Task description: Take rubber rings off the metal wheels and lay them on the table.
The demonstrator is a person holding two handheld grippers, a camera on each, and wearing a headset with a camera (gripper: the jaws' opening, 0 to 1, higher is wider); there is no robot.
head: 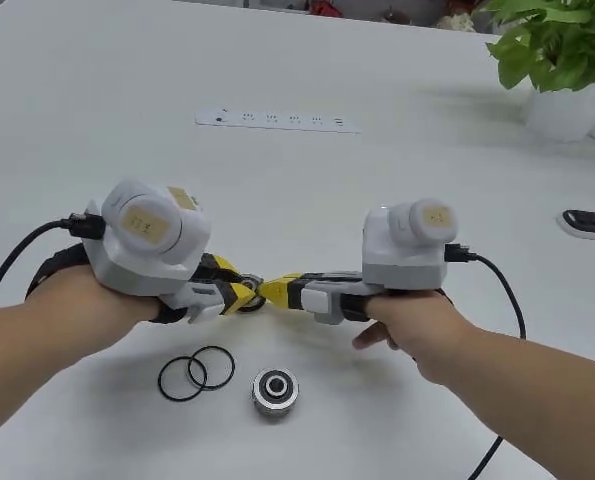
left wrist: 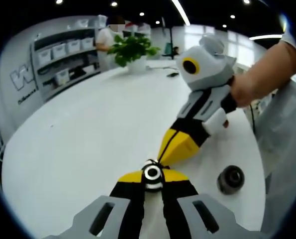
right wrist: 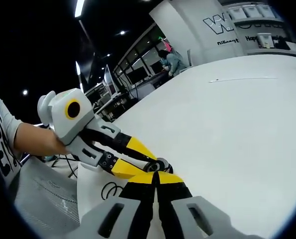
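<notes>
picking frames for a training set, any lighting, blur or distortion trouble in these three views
head view: even soft light, sharp, faint shadows under the rubber rings and the loose wheel; left gripper view: fisheye bows the table edge, ceiling strips glare, the held wheel looks slightly soft; right gripper view: dark upper left, shelving bent.

**Matt table, bright metal, dull rubber**

Your table (head: 297, 60) looks smooth, white and matt. Near its front edge, the loose wheel (head: 275, 391) shows bright polished metal around a dark hub. The two rubber rings (head: 196, 373) beside it are thin, black and dull. Your left gripper (head: 245, 293) and right gripper (head: 269, 291) have pale grey satin plastic shells and smooth yellow-and-black jaws. The held wheel (left wrist: 152, 172) looks metallic, possibly with a black rubber band, though it's blurred.
</notes>
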